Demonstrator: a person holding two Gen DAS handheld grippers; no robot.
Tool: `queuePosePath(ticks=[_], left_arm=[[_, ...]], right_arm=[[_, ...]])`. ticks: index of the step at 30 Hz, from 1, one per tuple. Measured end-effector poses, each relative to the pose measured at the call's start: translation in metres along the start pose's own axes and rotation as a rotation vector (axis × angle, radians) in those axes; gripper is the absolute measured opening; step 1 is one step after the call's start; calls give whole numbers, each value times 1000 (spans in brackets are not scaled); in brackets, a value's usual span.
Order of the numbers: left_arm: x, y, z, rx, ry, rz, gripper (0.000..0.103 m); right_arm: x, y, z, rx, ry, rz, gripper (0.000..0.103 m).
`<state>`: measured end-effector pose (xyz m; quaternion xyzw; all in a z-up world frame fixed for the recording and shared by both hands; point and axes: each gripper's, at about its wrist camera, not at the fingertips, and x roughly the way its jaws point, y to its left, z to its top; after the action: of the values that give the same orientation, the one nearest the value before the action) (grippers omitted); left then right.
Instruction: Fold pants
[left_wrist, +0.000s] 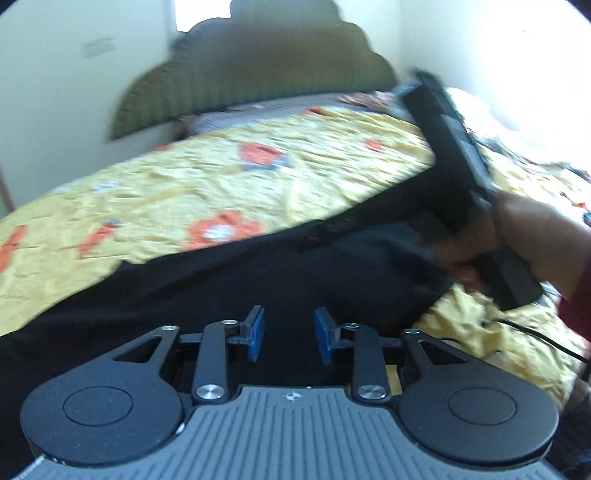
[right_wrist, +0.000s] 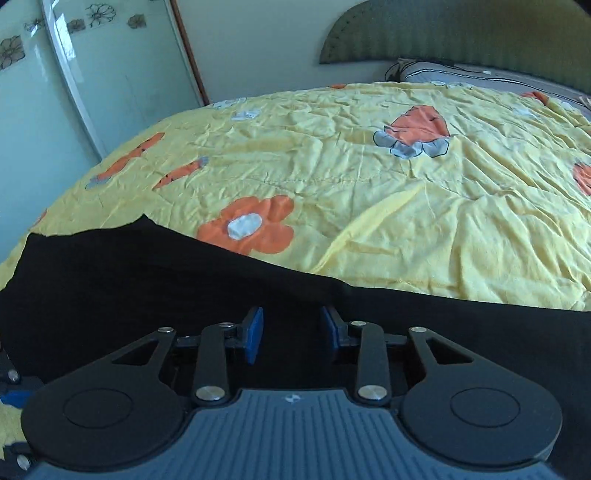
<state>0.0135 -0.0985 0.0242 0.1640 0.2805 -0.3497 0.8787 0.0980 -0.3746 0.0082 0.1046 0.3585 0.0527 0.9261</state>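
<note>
Left wrist view first: I've got my left gripper hovering over the black fabric pants, blue pads parted with a clear gap and nothing pinched between them. The pants lie spread across the near part of the yellow quilted bedspread with orange flowers. Off to the right I can see a person's hand wrapped round the handle of the other black tool (blurred, so I can't read its fingers from here). On the right wrist view, my right gripper sits above the same dark cloth, pads partly open, gripping nothing. The pants' edge runs diagonally across the bedspread, with a padded green headboard at the back.
</note>
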Motion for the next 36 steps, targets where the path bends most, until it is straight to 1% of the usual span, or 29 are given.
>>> queuePosePath(ticks=[1,2,3,4,5,6,7,8,9,10,12,13,15,18,19,20,21,23,24,25,27,29,31,32,33,34,36], left_arm=[[-4,14,0,-27,-6,49,42],[-9,27,-2,-55,-10,94,43],[-12,40,-4,-85,-11,136,43],[-14,55,-7,-116,-3,181,44],[-15,68,-11,-143,12,233,44],[-16,81,-16,-167,28,286,44],[-20,94,-21,-191,38,329,43],[-26,109,-26,-218,41,361,43],[-33,122,-32,-246,44,386,44],[-39,135,-37,-272,45,413,44],[-49,156,-45,-311,62,465,43],[-55,166,-50,-327,69,481,43],[-64,181,-58,-342,77,487,44],[-64,192,-68,-337,93,534,44],[-60,197,-71,-332,103,542,44],[-55,202,-73,-331,113,548,44],[-48,207,-77,-329,126,561,46],[-37,215,-79,-303,117,590,49],[-34,219,-78,-292,111,603,47],[-30,225,-78,-287,103,610,47],[-26,234,-74,-303,112,618,47],[-32,237,-69,-327,104,610,47],[-39,233,-68,-324,99,619,49],[-41,230,-69,-318,97,623,49],[-41,228,-68,-312,99,630,49],[-39,225,-68,-306,108,645,49],[-35,217,-62,-290,116,675,49]], right_arm=[[-4,7,-1,-20,-21,12,37],[-5,15,-2,-43,-30,28,42],[-5,23,-4,-69,-27,43,55],[0,32,-5,-107,-8,46,62],[7,39,-9,-150,11,28,66],[13,45,-12,-188,22,-16,66],[14,54,-15,-218,7,-79,66],[12,61,-14,-223,-11,-112,66],[8,69,-13,-220,-31,-105,66],[2,79,-12,-219,-56,-53,66],[-2,104,-10,-242,-64,66,66],[0,121,-10,-278,-58,112,66],[10,157,-10,-370,-37,181,66],[32,201,-7,-464,16,281,66],[42,216,-5,-495,33,304,66],[53,226,-3,-516,44,302,66],[68,235,1,-525,62,282,66],[93,241,11,-497,83,250,66],[105,240,18,-468,83,250,66],[115,238,25,-444,81,245,66],[128,238,35,-414,64,223,66],[124,234,42,-377,69,208,66],[99,223,42,-376,9,212,66],[90,215,41,-380,-1,198,67],[86,205,41,-377,7,174,72],[89,196,42,-371,36,153,73],[108,181,45,-356,101,115,73]])
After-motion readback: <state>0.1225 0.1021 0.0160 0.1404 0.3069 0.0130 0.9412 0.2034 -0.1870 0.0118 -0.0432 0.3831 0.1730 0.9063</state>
